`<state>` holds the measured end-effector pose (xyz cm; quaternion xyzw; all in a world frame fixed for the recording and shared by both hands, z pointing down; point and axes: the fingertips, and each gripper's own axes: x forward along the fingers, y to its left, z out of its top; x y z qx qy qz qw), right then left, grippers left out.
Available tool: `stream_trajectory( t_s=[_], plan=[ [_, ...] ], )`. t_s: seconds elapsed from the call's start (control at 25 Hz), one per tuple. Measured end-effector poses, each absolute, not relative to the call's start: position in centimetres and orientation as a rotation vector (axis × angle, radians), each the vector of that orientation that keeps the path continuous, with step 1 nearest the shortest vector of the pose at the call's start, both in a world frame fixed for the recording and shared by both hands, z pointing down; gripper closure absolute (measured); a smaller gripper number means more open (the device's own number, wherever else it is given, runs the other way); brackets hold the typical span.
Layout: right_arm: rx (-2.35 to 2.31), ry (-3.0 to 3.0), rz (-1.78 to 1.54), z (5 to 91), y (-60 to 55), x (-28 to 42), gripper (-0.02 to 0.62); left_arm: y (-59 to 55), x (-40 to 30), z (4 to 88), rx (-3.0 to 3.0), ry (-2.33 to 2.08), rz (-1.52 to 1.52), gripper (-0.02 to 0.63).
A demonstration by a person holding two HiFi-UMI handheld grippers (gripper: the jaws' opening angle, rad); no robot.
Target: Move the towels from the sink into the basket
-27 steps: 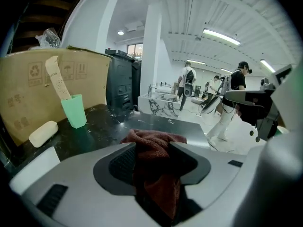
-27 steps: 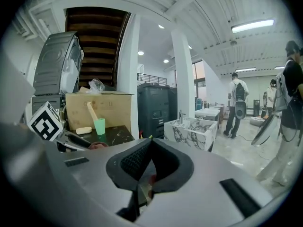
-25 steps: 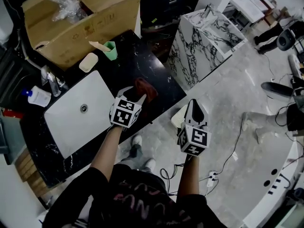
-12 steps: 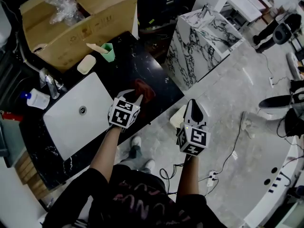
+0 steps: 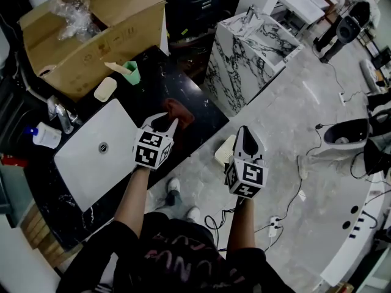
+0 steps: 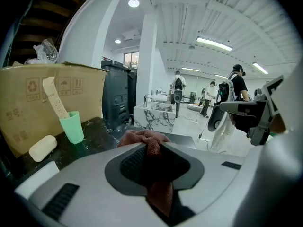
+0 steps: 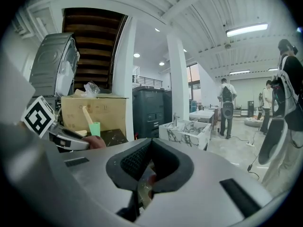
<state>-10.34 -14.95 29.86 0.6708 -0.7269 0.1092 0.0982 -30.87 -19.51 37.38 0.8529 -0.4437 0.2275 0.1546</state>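
A rust-red towel point(image 5: 178, 110) lies bunched on the black counter point(image 5: 183, 84), to the right of the white sink point(image 5: 91, 157), whose basin holds nothing. My left gripper point(image 5: 167, 123) is at the towel's near edge. Its jaws are closing, and in the left gripper view a fold of the towel point(image 6: 151, 143) is pinched between them. My right gripper point(image 5: 245, 133) hangs shut over the floor beyond the counter's edge, above a pale cream container point(image 5: 223, 153) that it partly hides. In the right gripper view its jaws point(image 7: 150, 148) meet with nothing gripped.
An open cardboard box point(image 5: 85, 29) stands at the back of the counter, with a green cup point(image 5: 130, 73) and a soap bar point(image 5: 105, 89) before it. A tap point(image 5: 58, 112) and white bottle point(image 5: 44, 136) flank the sink. A marble block point(image 5: 244, 47) stands on the floor.
The left gripper's jaws have closed onto the towel's near edge. The right gripper has stayed roughly where it was.
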Motion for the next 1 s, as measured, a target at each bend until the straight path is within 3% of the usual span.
stream_trajectory(
  t_s=[0.48, 1.0],
  plan=[
    [2.091, -2.053, 0.307, 28.7, -14.7, -8.9, 0.581, -20.3, -28.6, 35.8, 2.544, -1.159, 0.598, 0.511],
    [2.300, -1.803, 0.308, 28.5, -9.6, -2.1, 0.581, -19.0, -19.5, 35.1, 2.705, -0.867, 0.577, 0.511]
  ],
)
